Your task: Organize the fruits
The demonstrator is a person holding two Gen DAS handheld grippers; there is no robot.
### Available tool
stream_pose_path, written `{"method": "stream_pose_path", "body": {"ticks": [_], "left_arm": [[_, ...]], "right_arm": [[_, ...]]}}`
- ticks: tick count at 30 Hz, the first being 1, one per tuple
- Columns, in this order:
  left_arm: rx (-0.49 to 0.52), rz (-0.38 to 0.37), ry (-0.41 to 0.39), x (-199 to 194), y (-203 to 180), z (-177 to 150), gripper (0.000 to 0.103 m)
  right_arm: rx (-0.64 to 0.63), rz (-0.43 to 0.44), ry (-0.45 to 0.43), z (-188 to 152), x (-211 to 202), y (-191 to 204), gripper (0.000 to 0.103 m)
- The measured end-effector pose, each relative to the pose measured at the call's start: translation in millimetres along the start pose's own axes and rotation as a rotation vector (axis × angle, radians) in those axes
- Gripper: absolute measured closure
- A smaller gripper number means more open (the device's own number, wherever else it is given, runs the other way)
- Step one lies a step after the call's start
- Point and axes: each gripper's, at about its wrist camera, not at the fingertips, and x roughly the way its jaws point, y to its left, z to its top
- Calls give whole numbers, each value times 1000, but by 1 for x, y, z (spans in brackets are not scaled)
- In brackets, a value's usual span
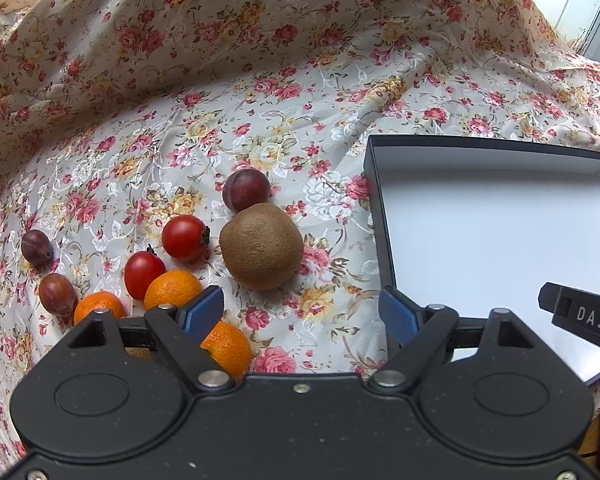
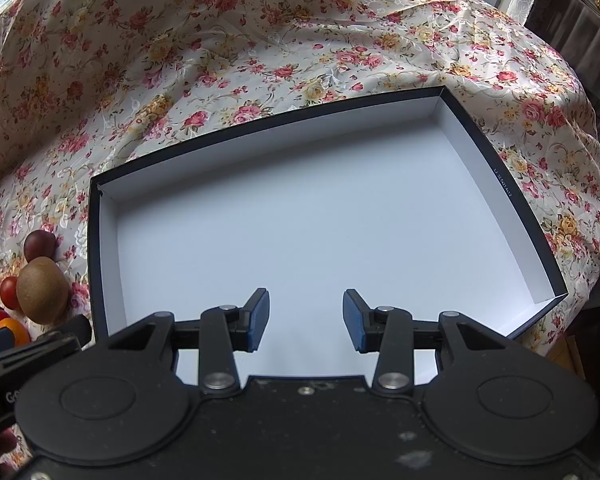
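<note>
A brown kiwi (image 1: 261,246) lies on the floral cloth with a dark plum (image 1: 246,190) touching its far side. Two cherry tomatoes (image 1: 184,237) (image 1: 143,274), three oranges (image 1: 172,289) (image 1: 99,306) (image 1: 228,347) and two small plums (image 1: 37,246) (image 1: 57,294) lie to the left. My left gripper (image 1: 302,312) is open and empty, just short of the kiwi. A dark box with a white inside (image 1: 500,232) stands at the right. My right gripper (image 2: 305,320) is open and empty over the box's bare floor (image 2: 320,216). The kiwi (image 2: 42,290) shows at the left of the right wrist view.
The floral cloth (image 1: 220,80) rises in folds behind the fruit and the box. Part of the right gripper's body (image 1: 580,316) reaches in over the box's near right corner. The left gripper's body (image 2: 28,344) shows at the box's left wall. Dark furniture (image 2: 580,20) stands far right.
</note>
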Motion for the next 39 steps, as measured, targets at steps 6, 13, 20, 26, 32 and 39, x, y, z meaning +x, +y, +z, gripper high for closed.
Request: {"method": "stream_pose_path", "body": {"ticks": [6,13,20,26,32,39], "left_arm": [[7,3,-2,-4,-2,0,18],[3,6,3,-3,0,1,17],[-1,2,1,-5,0,2,17],[15,11,8,-2,-3,0,17],[10,5,12,1,-2,0,17],[0,1,12,2,1,1,17]], "right_arm": [[1,-1,2,-1,0,0,60],[2,-1,2,-2,-1,-1,60],[6,-4,2,-1,0,-2,60],[8,-8,5,-2,2,-2,60],[11,-9,7,-2,2,-3,60],[15,-8,12,-1,4,-4,60]]}}
